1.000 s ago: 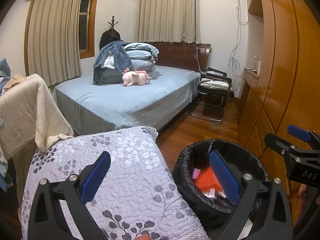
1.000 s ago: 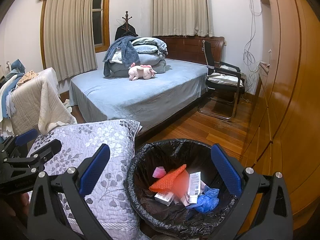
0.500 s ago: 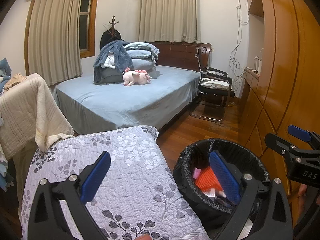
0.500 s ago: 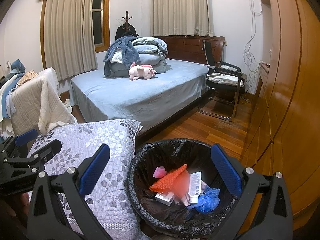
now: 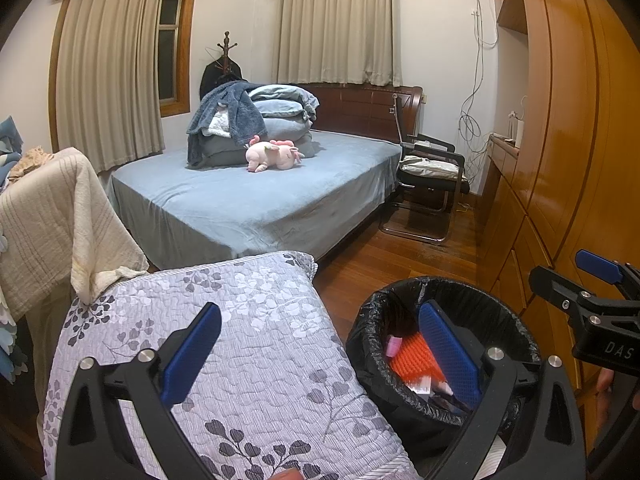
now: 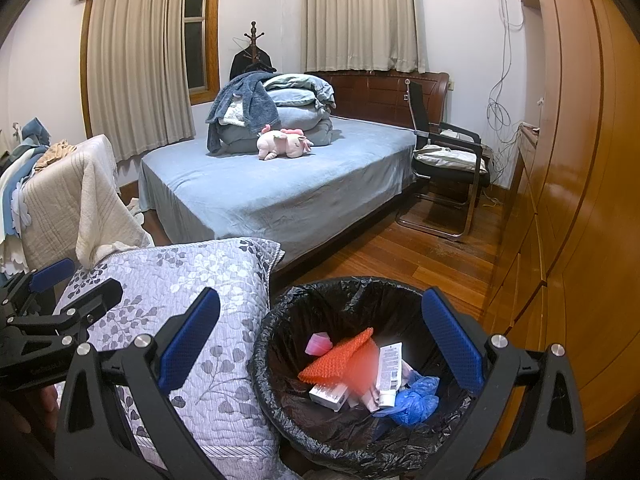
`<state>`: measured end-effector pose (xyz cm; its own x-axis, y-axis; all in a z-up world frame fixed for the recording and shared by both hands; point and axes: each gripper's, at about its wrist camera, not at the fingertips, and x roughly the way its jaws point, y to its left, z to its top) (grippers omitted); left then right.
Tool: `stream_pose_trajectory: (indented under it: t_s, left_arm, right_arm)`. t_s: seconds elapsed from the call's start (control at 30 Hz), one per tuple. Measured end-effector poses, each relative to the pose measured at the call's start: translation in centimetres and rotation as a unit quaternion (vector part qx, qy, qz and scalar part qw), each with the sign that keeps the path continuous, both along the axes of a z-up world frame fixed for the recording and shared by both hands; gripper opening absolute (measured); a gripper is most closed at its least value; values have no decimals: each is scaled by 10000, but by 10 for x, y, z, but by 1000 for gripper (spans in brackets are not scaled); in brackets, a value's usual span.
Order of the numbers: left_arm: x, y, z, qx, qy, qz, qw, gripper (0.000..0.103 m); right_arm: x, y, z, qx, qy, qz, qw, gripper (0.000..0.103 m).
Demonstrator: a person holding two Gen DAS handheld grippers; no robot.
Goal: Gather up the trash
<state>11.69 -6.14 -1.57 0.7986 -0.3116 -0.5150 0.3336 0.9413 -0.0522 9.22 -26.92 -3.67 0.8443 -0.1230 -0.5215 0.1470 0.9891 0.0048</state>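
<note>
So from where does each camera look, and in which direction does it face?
Left wrist: sits on the left gripper, open, over the floral quilt, facing the bed; the right gripper shows at the right edge.
Right wrist: sits on the right gripper, open, over the trash bin; the left gripper shows at left.
Shared: bed, quilt, bin.

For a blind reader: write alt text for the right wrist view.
The open right tool hangs above a black-lined trash bin holding an orange mesh cloth, a white tube and a blue wad. Behind: a blue bed.

Glossy wood wardrobe (image 6: 580, 200), quilted cloth cushion (image 5: 260, 340)
</note>
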Motion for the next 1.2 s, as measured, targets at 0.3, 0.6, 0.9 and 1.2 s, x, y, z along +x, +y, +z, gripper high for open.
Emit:
stream_pose_trajectory:
  t_s: [0.3, 0.6, 0.9, 1.2]
  left_arm:
    - [0, 0, 0, 7, 2, 2, 10000, 97]
    - [-1, 2, 1, 6, 5, 4, 10000, 97]
    - [0, 0, 0, 11, 3, 2, 10000, 97]
    - [0, 0, 1, 11, 8, 2, 10000, 97]
  right_arm:
    - [0, 0, 0, -6, 2, 4, 10000, 98]
    - [0, 1, 0, -5, 2, 2, 10000, 98]
    - [1, 1, 0, -12, 8, 3, 10000, 98]
    - [1, 2, 0, -15, 7, 3, 10000, 98]
